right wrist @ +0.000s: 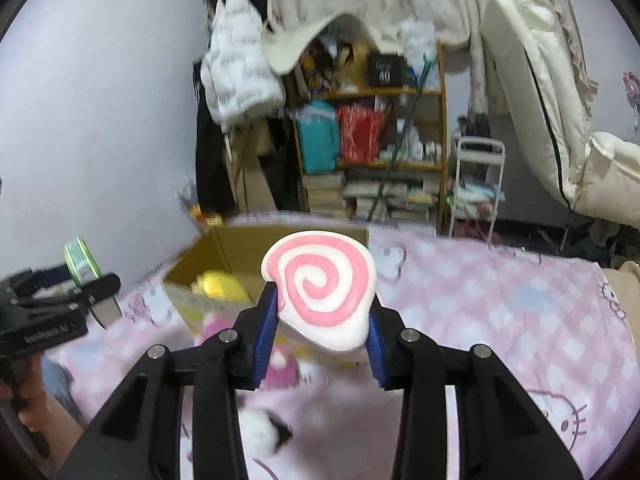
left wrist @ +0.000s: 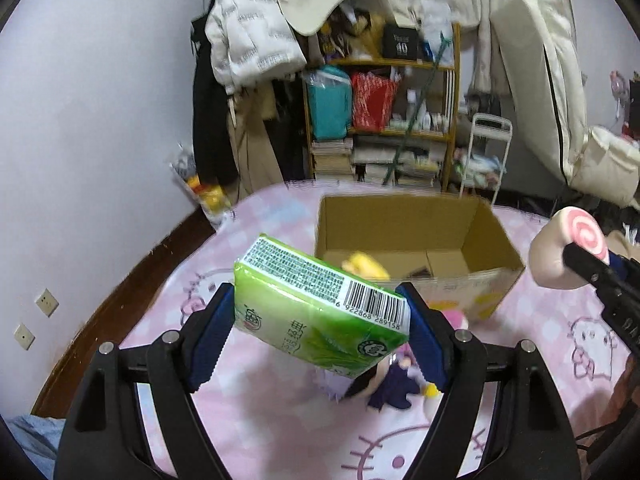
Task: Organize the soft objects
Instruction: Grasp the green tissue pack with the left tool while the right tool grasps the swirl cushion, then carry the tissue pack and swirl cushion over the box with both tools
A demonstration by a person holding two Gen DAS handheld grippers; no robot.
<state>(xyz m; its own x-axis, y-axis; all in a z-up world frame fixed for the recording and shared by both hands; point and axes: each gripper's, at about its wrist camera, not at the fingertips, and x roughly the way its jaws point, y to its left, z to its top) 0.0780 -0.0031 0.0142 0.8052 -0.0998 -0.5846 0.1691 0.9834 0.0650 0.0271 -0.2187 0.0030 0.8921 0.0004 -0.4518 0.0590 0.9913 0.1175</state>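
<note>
Jaws of the left gripper (left wrist: 320, 332) clamp a green tissue pack (left wrist: 320, 312) at its two ends, low in the frame; jaws of the right gripper (right wrist: 322, 334) squeeze a pink spiral squishy (right wrist: 320, 280). Both are lifted above the pink bed sheet (right wrist: 500, 300), near the open cardboard box (left wrist: 492, 248). The slippery pack sits tilted and may rotate out. The squishy, compressed only at its lower edge, could spring free and miss the box.

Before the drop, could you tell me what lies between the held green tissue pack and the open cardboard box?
In the left wrist view, only pink checked bedding separates the green tissue pack from the cardboard box.
</note>
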